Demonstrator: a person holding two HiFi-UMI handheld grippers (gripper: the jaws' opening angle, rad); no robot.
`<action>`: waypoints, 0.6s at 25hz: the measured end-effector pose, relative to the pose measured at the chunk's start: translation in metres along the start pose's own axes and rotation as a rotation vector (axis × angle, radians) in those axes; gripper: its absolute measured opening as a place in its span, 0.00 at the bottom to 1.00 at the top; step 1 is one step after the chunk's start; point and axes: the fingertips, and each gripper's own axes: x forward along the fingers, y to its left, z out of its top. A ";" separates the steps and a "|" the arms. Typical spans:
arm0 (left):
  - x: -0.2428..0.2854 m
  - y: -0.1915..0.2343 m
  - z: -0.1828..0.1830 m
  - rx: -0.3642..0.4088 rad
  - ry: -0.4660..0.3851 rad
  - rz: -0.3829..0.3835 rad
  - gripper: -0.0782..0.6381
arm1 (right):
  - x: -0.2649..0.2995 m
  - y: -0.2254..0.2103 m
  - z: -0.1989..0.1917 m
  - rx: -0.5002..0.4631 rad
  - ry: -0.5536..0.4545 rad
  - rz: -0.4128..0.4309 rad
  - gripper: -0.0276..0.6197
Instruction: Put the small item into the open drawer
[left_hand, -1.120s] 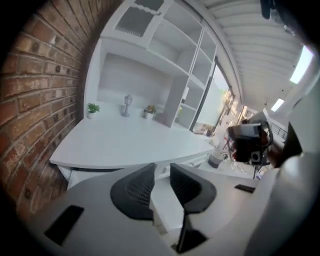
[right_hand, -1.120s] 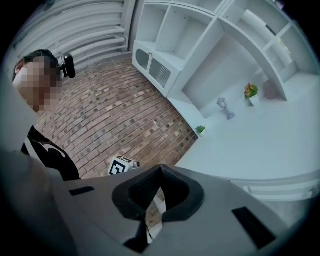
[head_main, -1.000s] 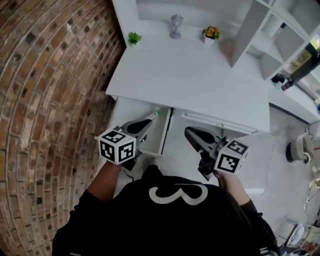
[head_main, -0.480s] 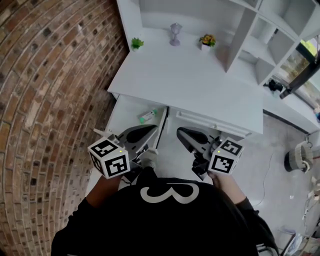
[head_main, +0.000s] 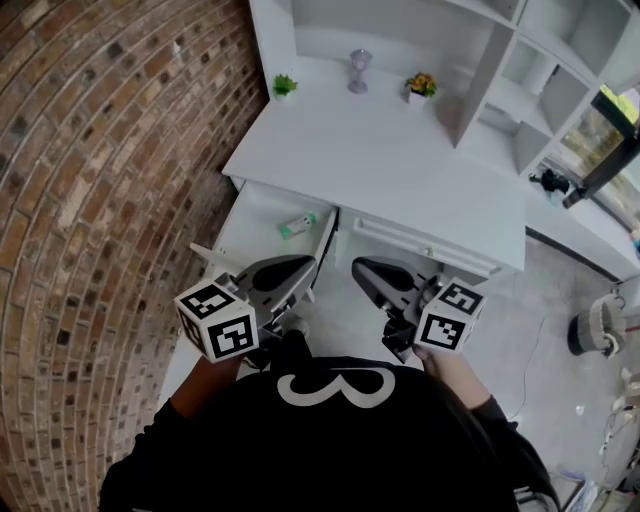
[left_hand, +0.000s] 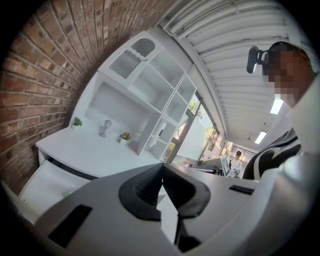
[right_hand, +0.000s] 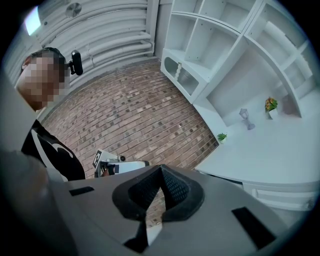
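Task state: judged done, the small item (head_main: 297, 226), a pale tube with a green end, lies inside the open drawer (head_main: 250, 215), near its right wall and free of both grippers
Left to do: nothing the task sentence names; the drawer stands pulled out
Left gripper (head_main: 303, 266): jaws together with nothing between them, tip just above the drawer's front corner, apart from the item
Right gripper (head_main: 362, 270): jaws together and empty, held beside the left one over the floor in front of the desk
Surface: white desk top (head_main: 400, 170), bare except for a small green plant (head_main: 284, 86), a little lilac lamp (head_main: 358, 70) and a potted flower (head_main: 420, 86) in a row at the back
Second drawer (head_main: 425, 248): shut, to the right of the open one
Room: brick wall (head_main: 100, 170) on the left, white shelf unit (head_main: 505, 60) over the desk, windows at far right
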 end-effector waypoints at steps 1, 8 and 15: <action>0.000 -0.002 -0.001 0.007 0.003 0.003 0.11 | -0.001 0.001 -0.001 -0.003 0.002 0.002 0.06; 0.000 -0.009 -0.006 0.039 0.014 0.017 0.11 | -0.009 0.007 -0.001 -0.020 -0.002 0.008 0.06; 0.003 -0.014 -0.013 0.039 0.009 0.024 0.11 | -0.021 0.008 -0.006 -0.023 0.010 0.002 0.06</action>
